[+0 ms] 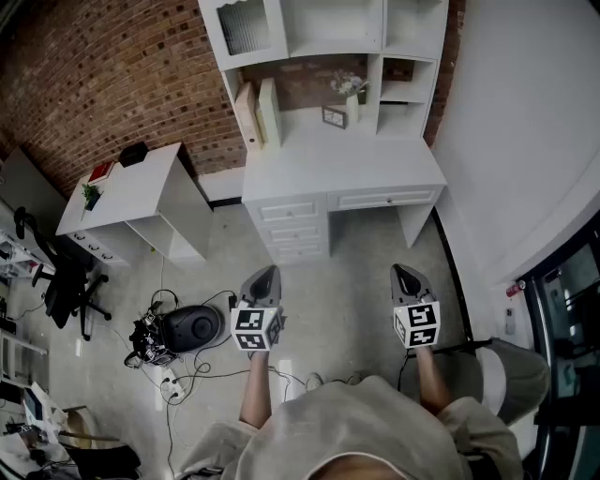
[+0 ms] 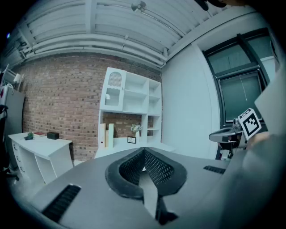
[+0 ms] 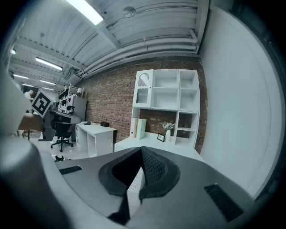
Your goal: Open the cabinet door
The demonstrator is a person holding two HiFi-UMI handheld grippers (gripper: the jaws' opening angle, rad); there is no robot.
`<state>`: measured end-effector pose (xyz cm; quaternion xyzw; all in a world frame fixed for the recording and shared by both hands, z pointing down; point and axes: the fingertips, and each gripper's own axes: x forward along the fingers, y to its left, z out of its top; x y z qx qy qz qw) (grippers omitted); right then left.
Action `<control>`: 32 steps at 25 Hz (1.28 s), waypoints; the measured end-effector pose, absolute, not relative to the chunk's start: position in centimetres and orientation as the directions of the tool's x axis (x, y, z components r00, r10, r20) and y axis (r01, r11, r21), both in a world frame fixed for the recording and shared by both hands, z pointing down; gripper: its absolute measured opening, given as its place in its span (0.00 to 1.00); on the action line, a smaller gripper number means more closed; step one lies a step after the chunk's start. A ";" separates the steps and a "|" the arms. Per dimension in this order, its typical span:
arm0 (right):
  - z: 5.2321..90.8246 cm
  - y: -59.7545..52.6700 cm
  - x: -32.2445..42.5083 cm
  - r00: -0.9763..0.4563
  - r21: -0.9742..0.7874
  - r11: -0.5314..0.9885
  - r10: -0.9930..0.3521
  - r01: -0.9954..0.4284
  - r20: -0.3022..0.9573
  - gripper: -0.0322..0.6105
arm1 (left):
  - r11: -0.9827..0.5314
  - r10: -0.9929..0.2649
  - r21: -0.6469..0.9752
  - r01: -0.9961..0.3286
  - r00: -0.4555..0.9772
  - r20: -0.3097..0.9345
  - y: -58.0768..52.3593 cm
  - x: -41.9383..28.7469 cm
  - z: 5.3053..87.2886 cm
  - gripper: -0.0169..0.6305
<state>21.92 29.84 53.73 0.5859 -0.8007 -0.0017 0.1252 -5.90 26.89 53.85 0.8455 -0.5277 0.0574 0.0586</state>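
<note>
Two grippers: left gripper [image 1: 266,275] and right gripper [image 1: 404,271], each with jaws pressed together and nothing between them.
Cabinet door: arched-pane cabinet door [image 2: 114,91] at the upper left of the white hutch [image 1: 334,23], lying flush, well apart from both grippers.
Cut off: the door's top runs past the head view's upper edge.
Hard to make out: its handle, too small in every view.
</note>
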 end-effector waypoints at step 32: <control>56.6 25.3 25.3 -0.400 0.127 0.430 -0.892 -0.894 0.211 0.07 | -0.367 -0.909 0.041 -0.929 0.368 0.194 24.9 0.1 56.4 0.07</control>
